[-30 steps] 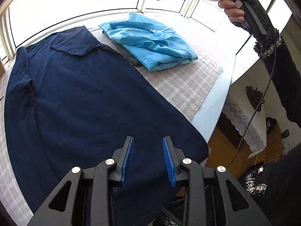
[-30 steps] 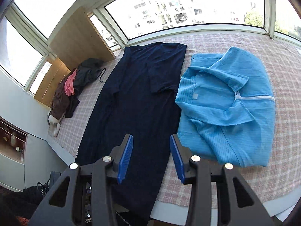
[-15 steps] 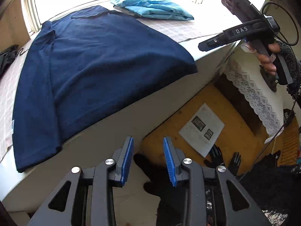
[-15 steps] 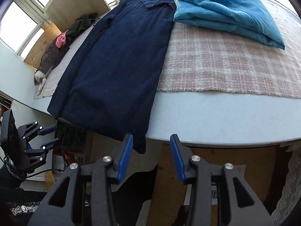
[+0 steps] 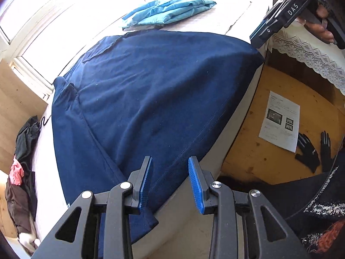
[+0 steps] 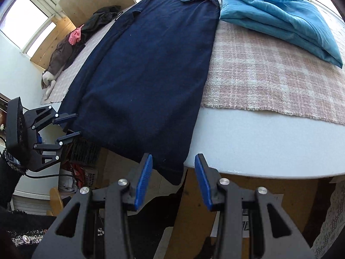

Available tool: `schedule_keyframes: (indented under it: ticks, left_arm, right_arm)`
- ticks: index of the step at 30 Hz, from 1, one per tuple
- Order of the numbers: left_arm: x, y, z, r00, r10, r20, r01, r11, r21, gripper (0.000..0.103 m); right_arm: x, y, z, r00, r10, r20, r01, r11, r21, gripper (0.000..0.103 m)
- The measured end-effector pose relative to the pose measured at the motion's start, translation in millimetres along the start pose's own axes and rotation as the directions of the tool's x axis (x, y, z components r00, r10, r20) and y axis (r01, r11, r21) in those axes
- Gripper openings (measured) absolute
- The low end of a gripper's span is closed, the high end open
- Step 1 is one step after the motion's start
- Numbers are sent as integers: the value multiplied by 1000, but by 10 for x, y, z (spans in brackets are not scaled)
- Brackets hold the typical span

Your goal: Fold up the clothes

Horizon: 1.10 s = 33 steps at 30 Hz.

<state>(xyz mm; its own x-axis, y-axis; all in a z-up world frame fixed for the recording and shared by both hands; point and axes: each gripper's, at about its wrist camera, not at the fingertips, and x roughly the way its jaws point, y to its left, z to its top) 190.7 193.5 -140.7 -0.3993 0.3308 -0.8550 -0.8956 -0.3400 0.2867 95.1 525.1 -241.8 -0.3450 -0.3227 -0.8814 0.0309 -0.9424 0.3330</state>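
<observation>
One garment is finished: a light blue shirt (image 6: 280, 15) lies folded in a neat stack on the checked cloth (image 6: 269, 69), well beyond the right hand-held gripper (image 6: 173, 181) and off to its right. The navy shirt (image 5: 151, 99) is the piece in hand, and no crosswise fold shows in it yet. It lies stretched out lengthwise on the worktop (image 6: 258, 142), collar at the far end by the window, its hem spilling over the near edge just ahead of both tools.

The left hand-held gripper (image 5: 170, 181) is released, nothing pinched; its jaws have just been opening a little, and the hem's left corner lies under and between its blue pads without being squeezed. The right hand-held gripper is likewise released, jaws apart, with the hem's other corner hanging just ahead of the gap. To me it looks like the person is lining up to take both hem corners.

Farther off to the left gripper's left sits a heap of dark and pink clothes (image 5: 21, 161), so I'd say several folds and several garments remain.
</observation>
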Motion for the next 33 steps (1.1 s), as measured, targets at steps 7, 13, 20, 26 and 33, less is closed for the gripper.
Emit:
schedule_keyframes:
  ticks: [7,13,20,26,33]
  left_arm:
    - [89,-92,-24,996,-82,-21,83,993,81,33]
    - [107,-15,10,990,-141,-23,143,984,102,25]
    - [5,212,51,967,-251,-38,253,966,47,2]
    - [-64,193,9,947,-313,-68,316,948,28,13]
    - [-341,-525,554,945,-276,175,264,960,89,33]
  right_arm:
    - [69,111,28,1000,-11,-20,11,1000,-14,40]
    - [66,111,68,998,33,-51,-33,999,4,14]
    - [-214,8,141,998,55,-44,-51,995,87,9]
    - [-260,-137,67,994,43,-97,-30,991,133,15]
    - [-438,-245,48,999,26,-43,-18,983,182,21]
